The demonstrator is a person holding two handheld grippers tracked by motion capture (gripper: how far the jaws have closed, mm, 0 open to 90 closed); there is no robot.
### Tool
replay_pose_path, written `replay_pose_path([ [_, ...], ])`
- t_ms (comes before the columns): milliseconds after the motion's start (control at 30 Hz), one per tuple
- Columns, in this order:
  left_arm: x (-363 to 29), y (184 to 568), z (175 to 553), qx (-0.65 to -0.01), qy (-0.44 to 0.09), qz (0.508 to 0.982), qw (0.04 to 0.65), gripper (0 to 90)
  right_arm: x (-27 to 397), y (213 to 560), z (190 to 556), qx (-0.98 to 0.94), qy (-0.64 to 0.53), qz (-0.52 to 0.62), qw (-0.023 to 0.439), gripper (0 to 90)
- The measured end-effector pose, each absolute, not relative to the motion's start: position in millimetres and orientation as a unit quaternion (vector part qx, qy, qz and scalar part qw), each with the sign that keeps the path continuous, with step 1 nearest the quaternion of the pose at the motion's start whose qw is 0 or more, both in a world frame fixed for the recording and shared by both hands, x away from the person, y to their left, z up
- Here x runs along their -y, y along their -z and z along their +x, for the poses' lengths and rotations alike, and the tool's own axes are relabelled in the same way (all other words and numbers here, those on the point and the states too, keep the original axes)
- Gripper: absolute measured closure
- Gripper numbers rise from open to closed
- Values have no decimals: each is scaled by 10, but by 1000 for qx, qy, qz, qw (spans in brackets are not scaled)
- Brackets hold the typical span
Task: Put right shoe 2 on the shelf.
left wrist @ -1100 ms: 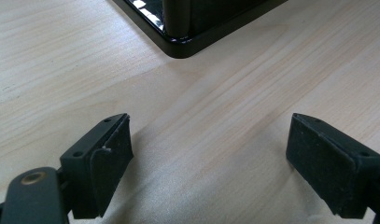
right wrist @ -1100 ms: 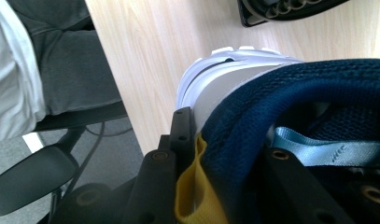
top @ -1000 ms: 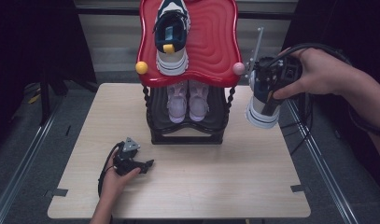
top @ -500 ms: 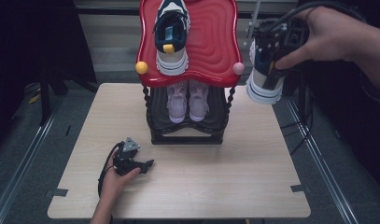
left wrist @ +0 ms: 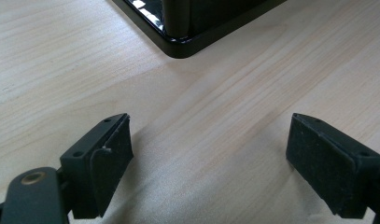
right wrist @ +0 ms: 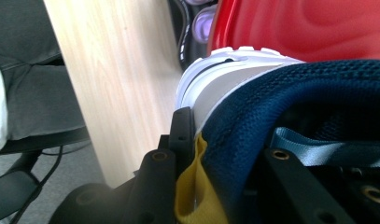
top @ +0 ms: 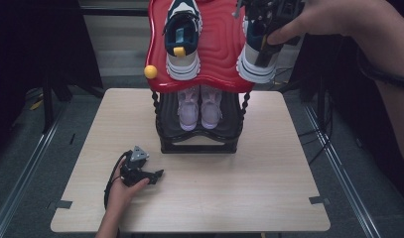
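Jaws: right gripper [top: 263,37] pinching sneaker [top: 258,62] heel | sneaker apparently overhangs red shelf [top: 217,47] edge | left gripper [top: 151,175] spread, bare table [top: 239,183] around.

Hidden and cut-off parts

The right gripper [top: 261,37] fingers vanish into the navy sneaker [top: 258,52] collar; its toe is cut by the high view's top edge. Beyond the left gripper [left wrist: 208,154] fingers, the black rack [left wrist: 197,28] base runs off frame.
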State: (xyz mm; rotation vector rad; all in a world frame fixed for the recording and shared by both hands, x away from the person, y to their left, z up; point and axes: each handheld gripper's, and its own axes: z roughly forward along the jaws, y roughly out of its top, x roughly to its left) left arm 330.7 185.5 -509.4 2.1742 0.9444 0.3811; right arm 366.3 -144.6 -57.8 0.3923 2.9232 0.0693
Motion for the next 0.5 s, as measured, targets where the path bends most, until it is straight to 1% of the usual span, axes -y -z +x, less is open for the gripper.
replay_pose_path([
  [133, -1858, 5094, 3311, -366, -147, 845, 362, 139, 1336, 604, 3727, -985, -19, 126, 116, 740],
  [400, -1860, 5094, 3313, -364, -147, 845, 362, 139, 1161, 684, 3841, -984, -15, 105, 141, 738],
  [500, -1859, 5094, 3312, -364, -147, 845, 362, 139, 1108, 741, 3894, -986, -14, 101, 135, 737],
])
